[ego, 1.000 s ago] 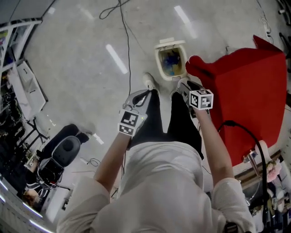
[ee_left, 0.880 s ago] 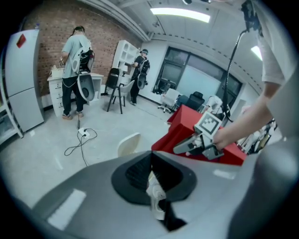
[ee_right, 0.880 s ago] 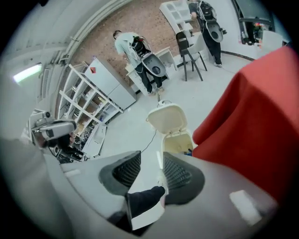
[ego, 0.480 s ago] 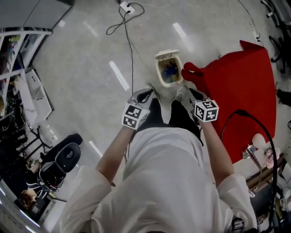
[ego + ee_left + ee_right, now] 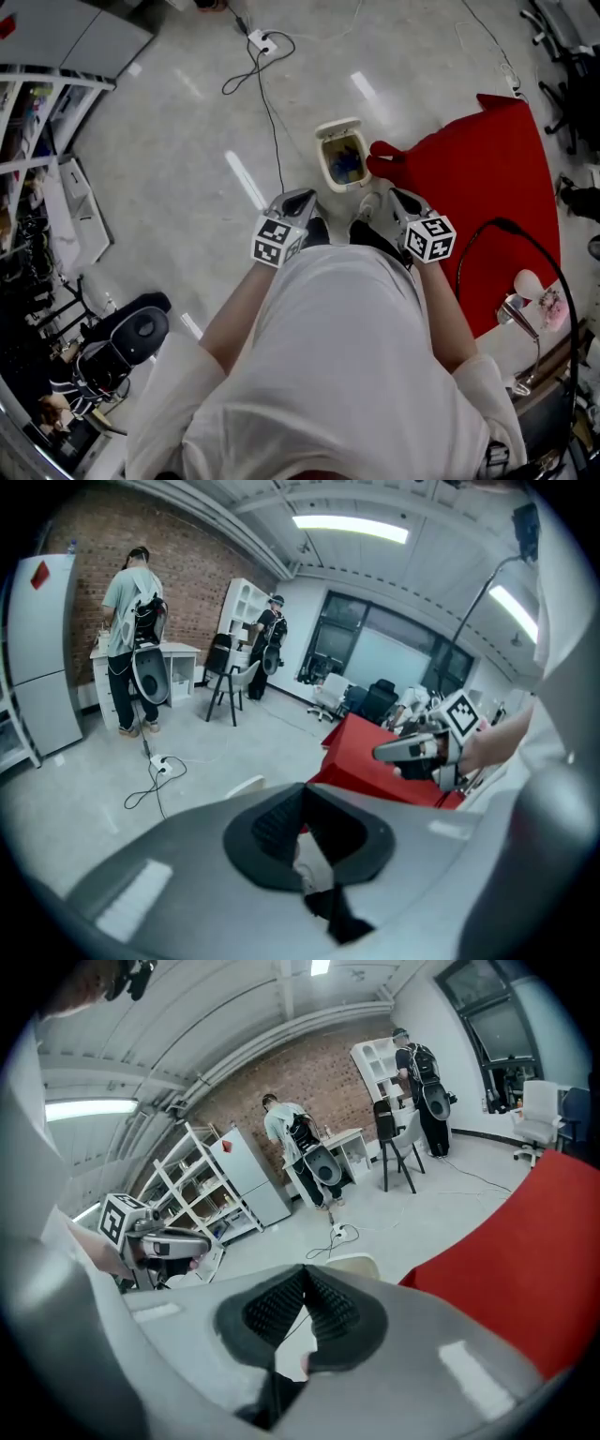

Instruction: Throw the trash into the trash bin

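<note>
A small white trash bin (image 5: 327,161) stands open on the floor ahead of the person's feet, with blue trash (image 5: 348,163) lying inside. My left gripper (image 5: 302,198) hangs short of it on the left, pads together and nothing between them (image 5: 302,794). My right gripper (image 5: 395,195) is held level with it on the right, by the red cloth's corner. Its jaws have just closed and are shut with nothing between them (image 5: 305,1277). Only the bin's pale lid (image 5: 352,1265) peeks over the jaws in the right gripper view.
A table under a red cloth (image 5: 492,178) fills the right side, close to the bin. A black cable and power strip (image 5: 261,42) lie on the floor beyond. An office chair (image 5: 131,333) and shelves (image 5: 37,122) stand at the left. Two people (image 5: 131,621) work at the far wall.
Both grippers have risen and drawn back from the bin. The bin now looks smaller and farther off. The right gripper, which was near the bin's rim, has come away.
</note>
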